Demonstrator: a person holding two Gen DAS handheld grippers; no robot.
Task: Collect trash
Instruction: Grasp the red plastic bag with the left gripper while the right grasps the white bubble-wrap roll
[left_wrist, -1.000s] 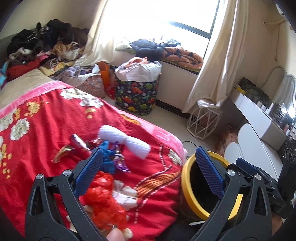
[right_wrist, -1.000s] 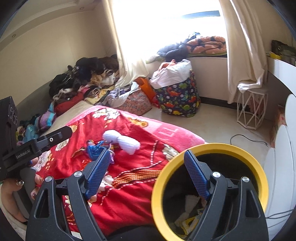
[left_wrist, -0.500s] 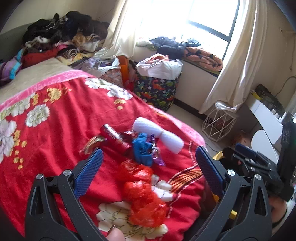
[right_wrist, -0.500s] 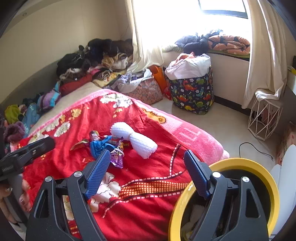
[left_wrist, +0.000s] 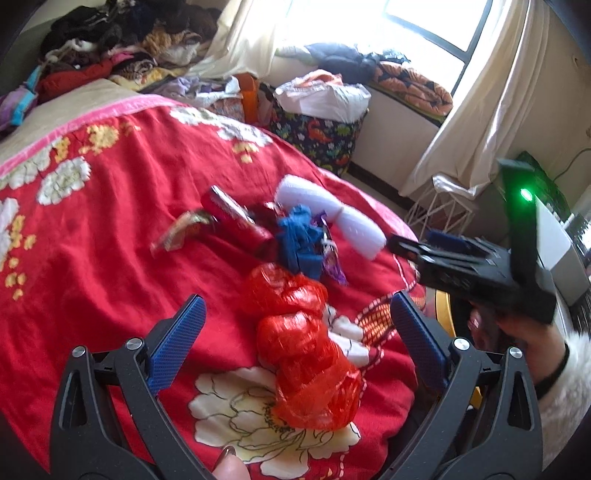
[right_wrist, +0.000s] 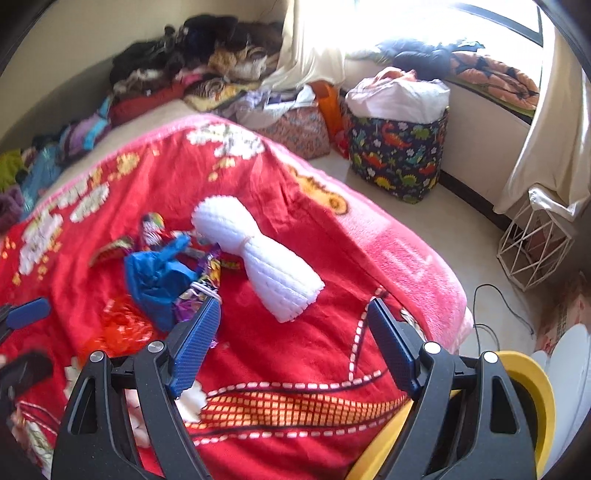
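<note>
Left wrist view: left gripper (left_wrist: 295, 325) has its jaws spread wide, nothing clamped. A crumpled red plastic bag (left_wrist: 301, 343) lies on the red floral blanket (left_wrist: 110, 240) right in the gap between the two blue pads (left_wrist: 177, 343), closer to centre than to either one; neither pad touches it. Beyond the fingertips sits the rest of the trash pile: blue crumpled bag (left_wrist: 301, 240), purple wrapper (left_wrist: 332, 262), dark red wrapper (left_wrist: 236, 218), a gold-edged wrapper (left_wrist: 181, 229) off to the left, and a white foam roll (left_wrist: 332, 214) pinched at its middle. The right gripper (left_wrist: 421, 243) comes in from the right edge, held by a hand (left_wrist: 517, 332) in a fluffy white sleeve, tips near the foam roll's end; motion blur, contact can't be told. A sliver of the yellow bin rim (left_wrist: 441, 306) shows behind the right finger.

Right wrist view: right gripper (right_wrist: 291, 332) is also wide open and empty. The white foam roll (right_wrist: 255, 258) lies just ahead of the fingertips, roughly on the centreline, tilted, not between the pads yet. Blue bag (right_wrist: 159, 280) and purple wrapper (right_wrist: 192, 302) sit by the left pad (right_wrist: 195, 343), the wrapper partly hidden behind it. Red bag (right_wrist: 122, 328) further left, near a blue fingertip of the left gripper (right_wrist: 29, 314) at the frame edge. Yellow-rimmed bin (right_wrist: 532, 391) is at lower right, beside the bed edge.
</note>
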